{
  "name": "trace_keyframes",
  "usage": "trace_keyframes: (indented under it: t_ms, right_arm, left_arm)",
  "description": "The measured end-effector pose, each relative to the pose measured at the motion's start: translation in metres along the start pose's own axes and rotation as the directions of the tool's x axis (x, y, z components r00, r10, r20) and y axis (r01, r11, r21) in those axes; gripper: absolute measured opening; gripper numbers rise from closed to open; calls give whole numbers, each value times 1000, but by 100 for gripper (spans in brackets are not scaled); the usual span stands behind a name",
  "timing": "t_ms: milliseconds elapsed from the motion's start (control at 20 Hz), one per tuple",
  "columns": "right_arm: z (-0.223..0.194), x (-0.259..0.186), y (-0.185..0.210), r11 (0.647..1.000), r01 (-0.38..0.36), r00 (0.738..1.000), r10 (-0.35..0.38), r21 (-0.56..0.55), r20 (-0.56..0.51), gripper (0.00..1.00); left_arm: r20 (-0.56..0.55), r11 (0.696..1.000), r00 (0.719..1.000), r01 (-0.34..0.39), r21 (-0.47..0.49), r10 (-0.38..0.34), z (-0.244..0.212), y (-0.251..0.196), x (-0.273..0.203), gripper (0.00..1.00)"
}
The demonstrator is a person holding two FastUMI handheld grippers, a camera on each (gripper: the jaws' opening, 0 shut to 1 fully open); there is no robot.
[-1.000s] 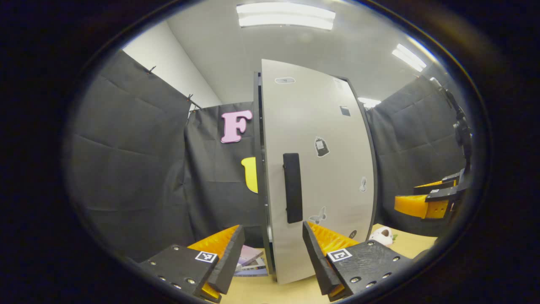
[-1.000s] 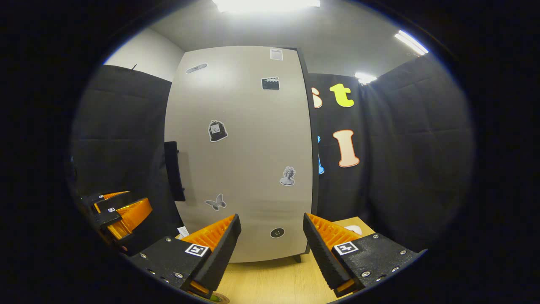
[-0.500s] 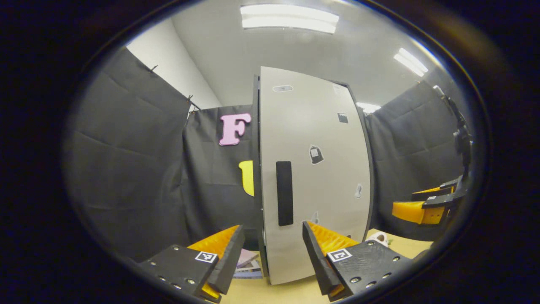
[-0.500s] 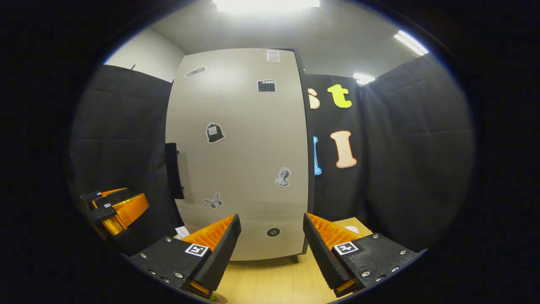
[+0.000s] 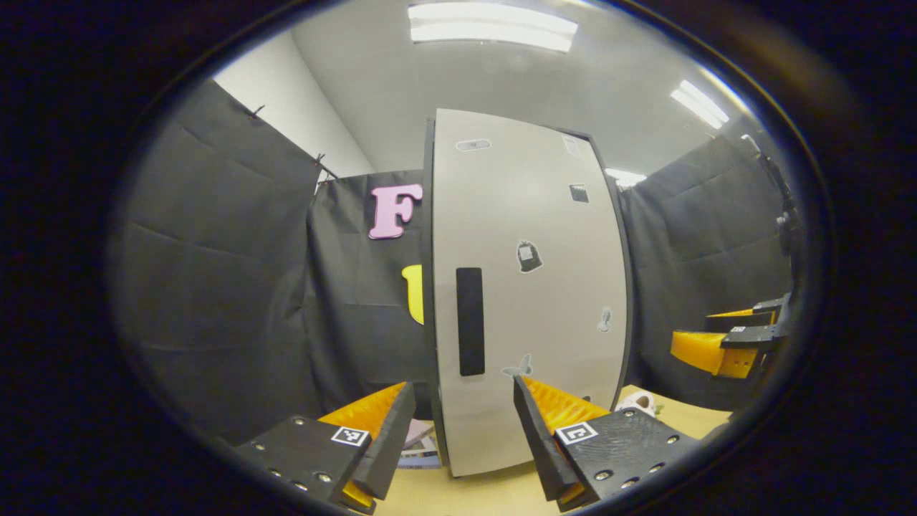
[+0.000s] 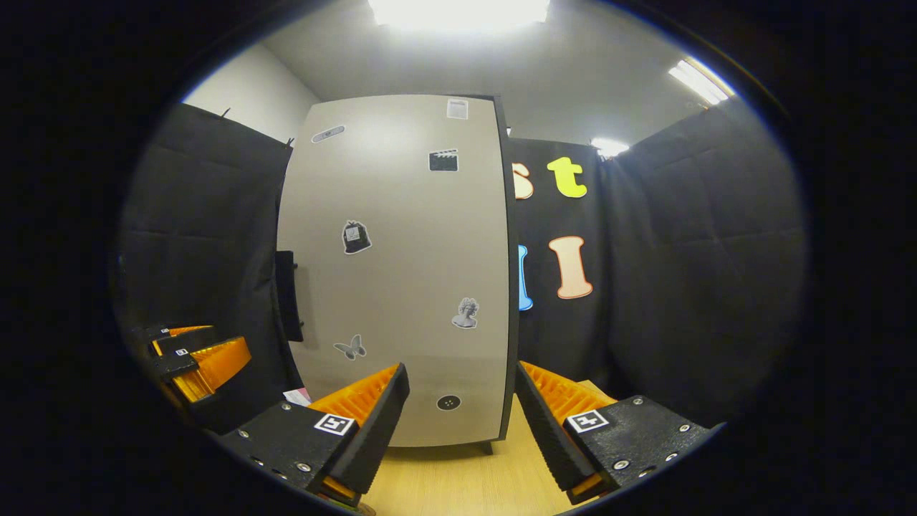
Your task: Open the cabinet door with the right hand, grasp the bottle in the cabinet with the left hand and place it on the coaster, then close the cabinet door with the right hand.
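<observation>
Left gripper (image 5: 458,430): being held wide open, empty.
Right gripper (image 6: 458,430): likewise open, gripping nothing.
Cabinet door (image 6: 401,287): interior being hidden.

- Your ceiling light panels (image 5: 491,25) light the booth evenly from above; one panel (image 6: 458,11) blows out to glare in the right gripper view.
- Fisheye distortion bows the cabinet door (image 6: 401,272).
- Focus is sharp; a soft shadow lies beneath the door.
</observation>
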State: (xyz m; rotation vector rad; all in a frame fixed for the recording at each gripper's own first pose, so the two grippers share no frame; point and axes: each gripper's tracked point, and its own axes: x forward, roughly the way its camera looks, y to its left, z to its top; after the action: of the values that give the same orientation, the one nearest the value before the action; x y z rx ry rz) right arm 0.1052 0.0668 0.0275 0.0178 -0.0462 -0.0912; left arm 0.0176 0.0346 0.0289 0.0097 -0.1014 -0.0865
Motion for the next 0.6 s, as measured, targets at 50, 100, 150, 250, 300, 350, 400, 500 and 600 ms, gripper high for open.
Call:
trace_keyframes:
  t_ms: [50, 100, 150, 250, 300, 350, 400, 500, 600]
  right_arm:
    - [-2, 0, 1, 1000, -2, 1000, 2, -1, -4, 92]
    - [-4, 0, 3, 1000, -7, 1000, 7, 3, -8, 92]
    - [-4, 1, 3, 1000, -10, 1000, 10, 7, -11, 92]
    - [-5, 2, 0, 1000, -6, 1000, 6, 5, -14, 92]
    - [-7, 3, 0, 1000, -4, 1000, 4, 5, -18, 92]
    - [-7, 4, 0, 1000, -1, 1000, 1, 7, -19, 92]
    - [-7, 4, -1, 1000, 3, 1000, -2, 8, -20, 92]
    - [-8, 5, -2, 1000, 4, 1000, -4, 11, -22, 92]
    - [-8, 4, -1, 1000, 3, 1000, -3, 9, -21, 92]
  left_arm:
    - [-7, 1000, 1000, 0, -1, 0, -2, 0, 0, 75]
    - [-12, 1000, 1000, 4, -4, -4, -4, -1, 0, 79]
    - [-17, 1000, 1000, 5, -6, -5, -4, -1, 0, 83]
    - [-26, 1000, 1000, 9, -3, -9, -8, -1, 1, 78]
    - [-33, 1000, 999, 15, -5, -15, -9, -3, 1, 82]
    - [-38, 1000, 999, 16, -9, -16, -10, -2, 0, 75]
    - [-39, 1000, 999, 17, -15, -17, -11, -2, 0, 78]
    - [-40, 1000, 999, 15, -19, -15, -11, 0, 2, 78]
    - [-38, 1000, 999, 17, -23, -18, -11, 0, 3, 75]
